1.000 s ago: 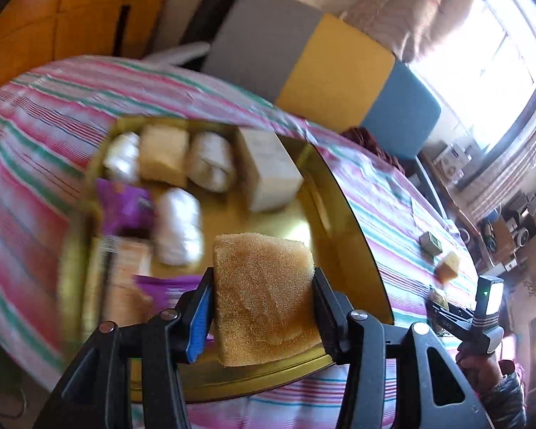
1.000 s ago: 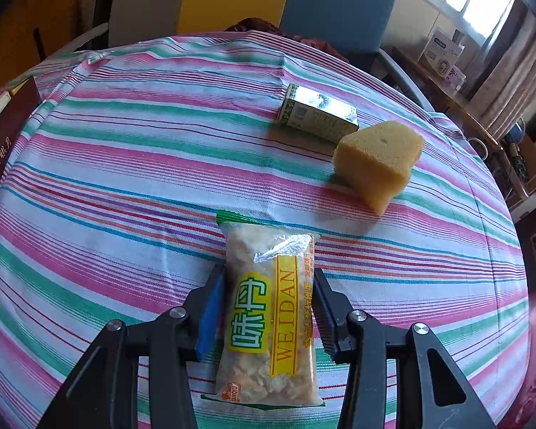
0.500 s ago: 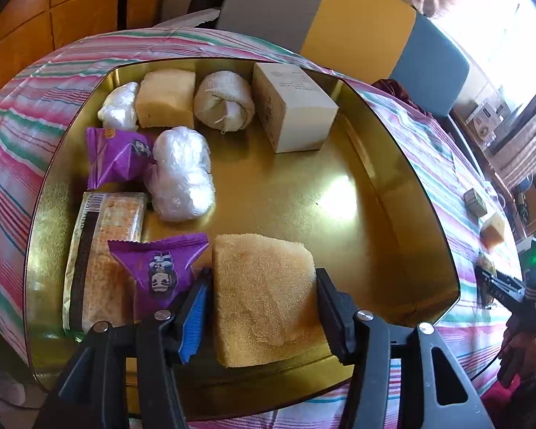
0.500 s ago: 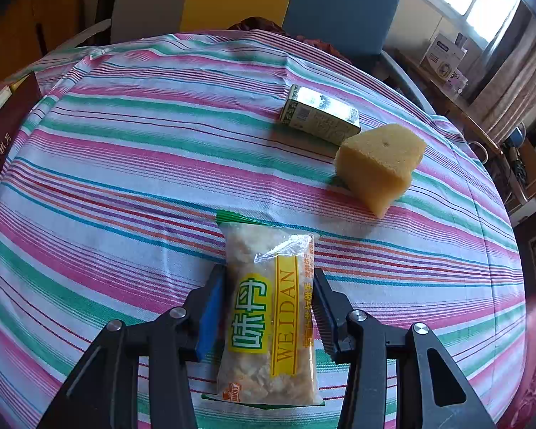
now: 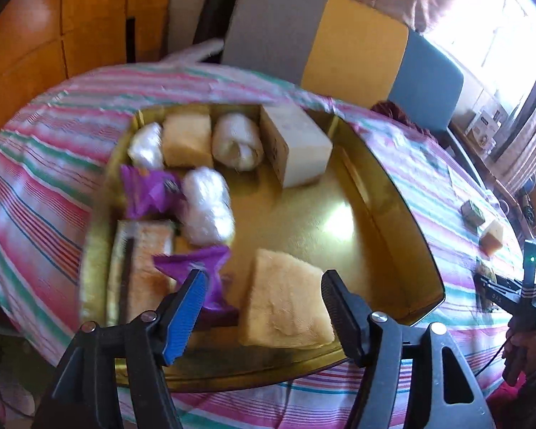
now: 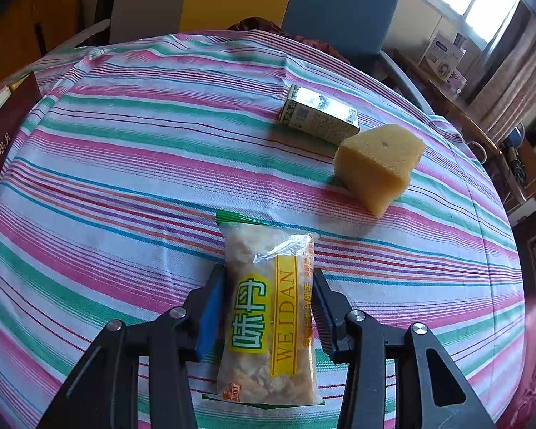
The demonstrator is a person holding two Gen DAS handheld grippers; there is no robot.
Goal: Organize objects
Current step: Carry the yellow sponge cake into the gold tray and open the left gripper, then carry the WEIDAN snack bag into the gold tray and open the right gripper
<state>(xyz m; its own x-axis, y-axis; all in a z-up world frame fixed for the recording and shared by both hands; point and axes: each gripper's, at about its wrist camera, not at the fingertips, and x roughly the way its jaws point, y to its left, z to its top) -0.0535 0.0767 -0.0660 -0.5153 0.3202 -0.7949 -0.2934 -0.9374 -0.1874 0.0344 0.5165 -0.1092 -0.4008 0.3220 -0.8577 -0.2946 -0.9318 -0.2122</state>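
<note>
A tan sponge slab (image 5: 286, 304) lies flat at the near edge of the gold tray (image 5: 393, 221). My left gripper (image 5: 261, 304) straddles it with its jaws opening; the blue left pad stands well off the sponge, so nothing is gripped. In the right wrist view, my right gripper (image 6: 267, 286) is shut on a clear snack packet (image 6: 268, 339) with yellow and green print, low over the striped tablecloth (image 6: 125, 178). A yellow sponge wedge (image 6: 378, 161) and a small green box (image 6: 319, 118) sit further back on the cloth.
The tray also holds a white box (image 5: 296, 146), two purple packets (image 5: 146, 189), white wrapped bundles (image 5: 207, 211), a biscuit packet (image 5: 143, 268) and another sponge (image 5: 187, 139). A dark red book (image 6: 3, 143) lies at the table's left edge. Chairs stand behind the table.
The left jaws have spread and let go of the sponge slab, which now rests on the tray. The right gripper and its snack packet have not moved.
</note>
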